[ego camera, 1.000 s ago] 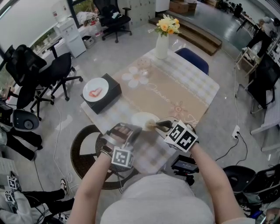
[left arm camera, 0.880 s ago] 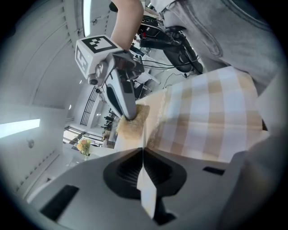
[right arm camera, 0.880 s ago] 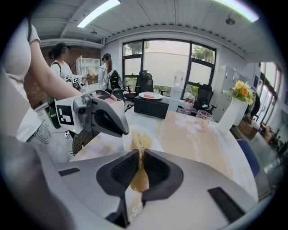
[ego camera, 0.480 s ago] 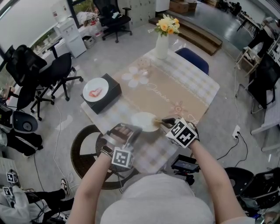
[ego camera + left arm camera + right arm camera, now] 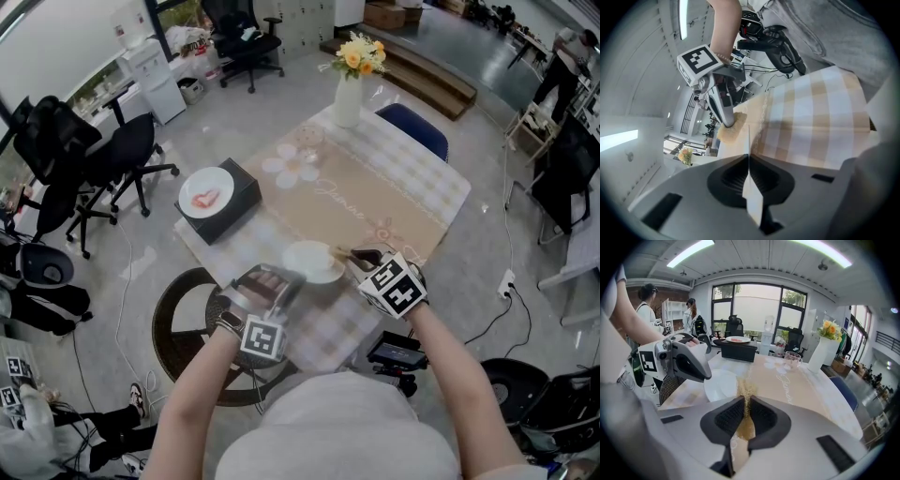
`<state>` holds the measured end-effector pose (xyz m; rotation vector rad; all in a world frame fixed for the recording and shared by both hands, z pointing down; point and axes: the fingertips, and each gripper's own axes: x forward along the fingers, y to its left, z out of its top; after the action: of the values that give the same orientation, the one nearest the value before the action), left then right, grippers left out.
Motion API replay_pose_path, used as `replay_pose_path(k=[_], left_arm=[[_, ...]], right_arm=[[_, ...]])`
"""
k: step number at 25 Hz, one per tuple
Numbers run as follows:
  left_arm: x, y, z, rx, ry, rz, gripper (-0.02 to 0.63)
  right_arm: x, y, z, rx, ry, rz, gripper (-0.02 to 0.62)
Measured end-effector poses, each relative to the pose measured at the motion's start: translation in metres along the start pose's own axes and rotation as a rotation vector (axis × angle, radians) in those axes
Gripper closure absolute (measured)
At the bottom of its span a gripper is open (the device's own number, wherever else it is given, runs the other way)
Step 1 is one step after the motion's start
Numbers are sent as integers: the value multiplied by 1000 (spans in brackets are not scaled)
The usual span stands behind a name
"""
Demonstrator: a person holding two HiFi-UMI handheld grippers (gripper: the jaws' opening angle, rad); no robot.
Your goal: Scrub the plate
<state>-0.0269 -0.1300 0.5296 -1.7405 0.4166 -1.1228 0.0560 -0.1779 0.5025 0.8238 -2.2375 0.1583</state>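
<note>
Two grippers. The left gripper (image 5: pixel 281 283) pinches the near-left rim of the white plate (image 5: pixel 311 260). The right gripper (image 5: pixel 361 257) is clamped on one tan scrubber (image 5: pixel 338 252), which is at that plate's right edge. The white plate sits at the near edge of the table (image 5: pixel 422 187), on checked cloth.

A second plate (image 5: pixel 205 194) lies on one black box (image 5: pixel 242 188), left. One vase (image 5: pixel 348 97) and one glass cup (image 5: pixel 307 137) stand on the far side. Grey floor; black office chair (image 5: pixel 131 155) to the left.
</note>
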Motion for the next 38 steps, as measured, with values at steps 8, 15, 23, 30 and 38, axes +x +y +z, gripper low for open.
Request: replay_pose_path(k=[8,15,23,30,38], left_arm=[[-1,-8,-3,42,19,-42,589],[-1,-1,0,85,15,-24,589],[1,2,6,161,16,-4,589],[0,-4,7,190,12,-13,589],[-1,-6,5,191,17,-12,589]], right_arm=[[-10,21,25,131,-52,100,554],[-4,39,43,322,-90,228,554],[15,47,36,337,-28,282,554],[22,49,26,308,18,287,554],[23,44,16,295,41,290,554]])
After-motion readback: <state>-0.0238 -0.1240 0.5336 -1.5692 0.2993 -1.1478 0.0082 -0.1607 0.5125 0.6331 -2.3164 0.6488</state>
